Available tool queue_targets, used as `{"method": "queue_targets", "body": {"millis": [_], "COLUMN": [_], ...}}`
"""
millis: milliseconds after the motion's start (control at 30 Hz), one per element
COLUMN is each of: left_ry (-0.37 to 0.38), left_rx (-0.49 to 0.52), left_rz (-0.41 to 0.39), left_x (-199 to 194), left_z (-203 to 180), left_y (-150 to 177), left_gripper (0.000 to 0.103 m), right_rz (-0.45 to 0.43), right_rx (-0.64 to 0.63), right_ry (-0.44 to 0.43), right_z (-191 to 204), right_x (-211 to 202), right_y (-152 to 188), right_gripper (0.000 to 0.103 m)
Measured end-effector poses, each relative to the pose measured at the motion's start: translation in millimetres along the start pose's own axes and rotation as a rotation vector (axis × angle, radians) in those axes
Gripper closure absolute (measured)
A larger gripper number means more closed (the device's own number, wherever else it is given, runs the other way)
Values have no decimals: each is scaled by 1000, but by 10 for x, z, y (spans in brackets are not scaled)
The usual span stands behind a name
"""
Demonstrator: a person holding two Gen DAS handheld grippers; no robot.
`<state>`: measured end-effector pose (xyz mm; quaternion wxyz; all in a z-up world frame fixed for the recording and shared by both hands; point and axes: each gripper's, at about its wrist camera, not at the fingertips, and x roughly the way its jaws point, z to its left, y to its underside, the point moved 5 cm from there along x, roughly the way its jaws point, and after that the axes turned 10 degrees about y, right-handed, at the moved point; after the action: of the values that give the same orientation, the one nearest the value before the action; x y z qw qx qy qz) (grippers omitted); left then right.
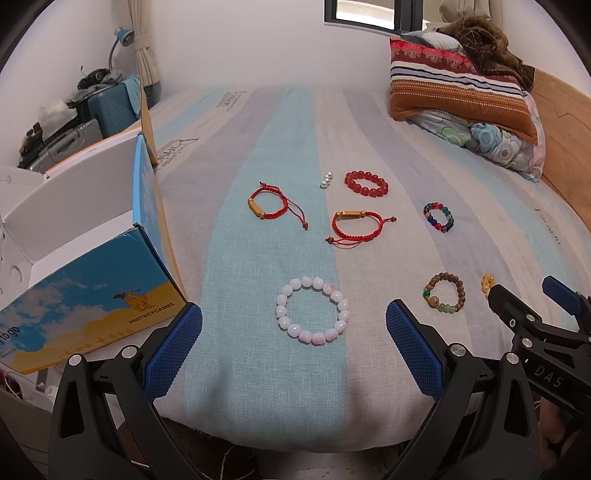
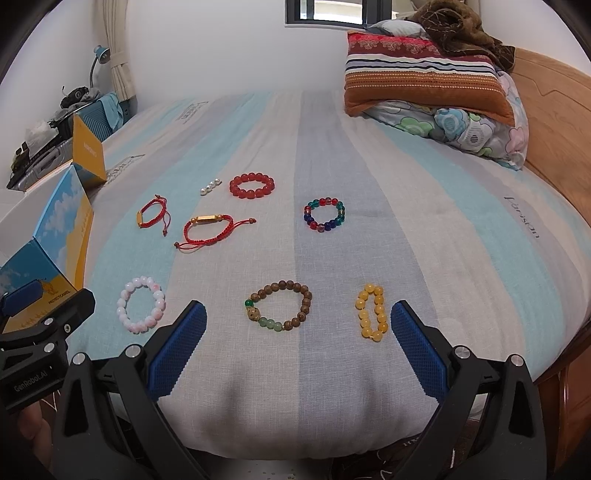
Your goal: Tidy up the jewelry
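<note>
Striped bedspread (image 2: 369, 166): yellow bracelet (image 2: 372, 312) elongated front-to-back; both tools (image 1: 293, 339) (image 2: 298, 343) wide open, empty.

Soft, even daylight fills both views, coming from the window (image 1: 364, 13) at the far wall, so the bed (image 1: 280, 155) shows only faint shadows near its front edge. Fisheye bending curves the edges and dark vignette fills the corners; the centre stays sharp, without glare.
</note>
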<state>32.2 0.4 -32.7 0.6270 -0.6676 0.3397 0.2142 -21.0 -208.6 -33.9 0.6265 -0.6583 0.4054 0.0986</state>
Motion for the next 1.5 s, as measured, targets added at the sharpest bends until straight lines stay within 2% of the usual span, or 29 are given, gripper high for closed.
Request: {"method": "queue_targets", "body": {"millis": [1000,1233,1500], "left_ry": [2,-7,37], "left_rx": [12,20,44], "left_rz": [-4,14,47], "left_x": [12,157,446], "left_z": [-18,19,-75], "left_y": [19,25,25], "left_gripper": [6,6,6], "right_rz": [0,16,50], "right_rx": [2,8,11], "right_ry": [2,20,48], "right_z": [-13,-97,-275], "right_x": [14,104,358], "right_y": [11,-17,-40], "right_gripper": [7,7,7]}}
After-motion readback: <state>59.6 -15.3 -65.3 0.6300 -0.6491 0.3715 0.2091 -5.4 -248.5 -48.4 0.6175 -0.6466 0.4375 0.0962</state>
